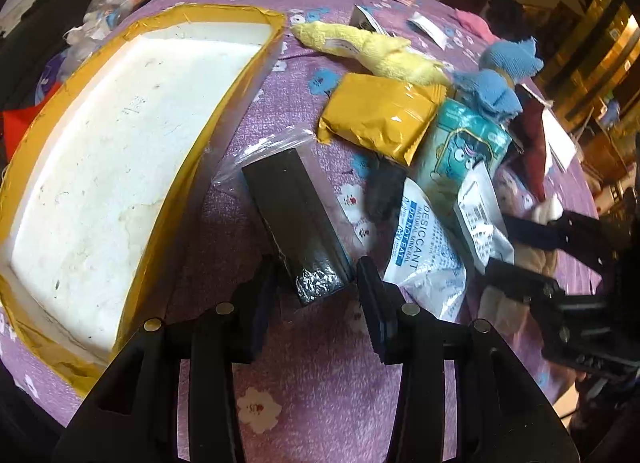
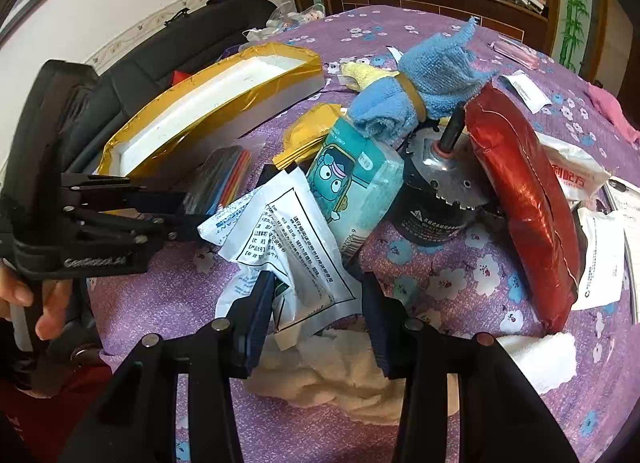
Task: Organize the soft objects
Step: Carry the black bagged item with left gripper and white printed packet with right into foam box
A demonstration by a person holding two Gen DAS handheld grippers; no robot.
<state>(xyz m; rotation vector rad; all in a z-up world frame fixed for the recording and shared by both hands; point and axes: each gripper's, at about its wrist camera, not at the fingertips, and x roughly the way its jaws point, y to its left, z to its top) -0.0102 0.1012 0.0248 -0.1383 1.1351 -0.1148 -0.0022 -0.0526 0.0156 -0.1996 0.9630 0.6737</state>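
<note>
Sachet (image 2: 296, 247), white and printed, lies between the right gripper's (image 2: 318, 303) jaws in the right view, its left edge at the left pad; grip not certain. Left view: left gripper (image 1: 316, 295) clamps a black packet (image 1: 296, 219), long axis pointing away, box (image 1: 120, 167) to its left.

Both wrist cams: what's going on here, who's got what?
A person holds a gripper in each hand over a purple flowered tablecloth strewn with packets and cloths. The left gripper straddles the end of a dark bagged block; whether its pads actually press it is unclear. The right gripper has a white printed packet between its fingers, above a cream towel; a firm pinch isn't clear. The foam-lined box with gold tape holds nothing visible yet.
</note>
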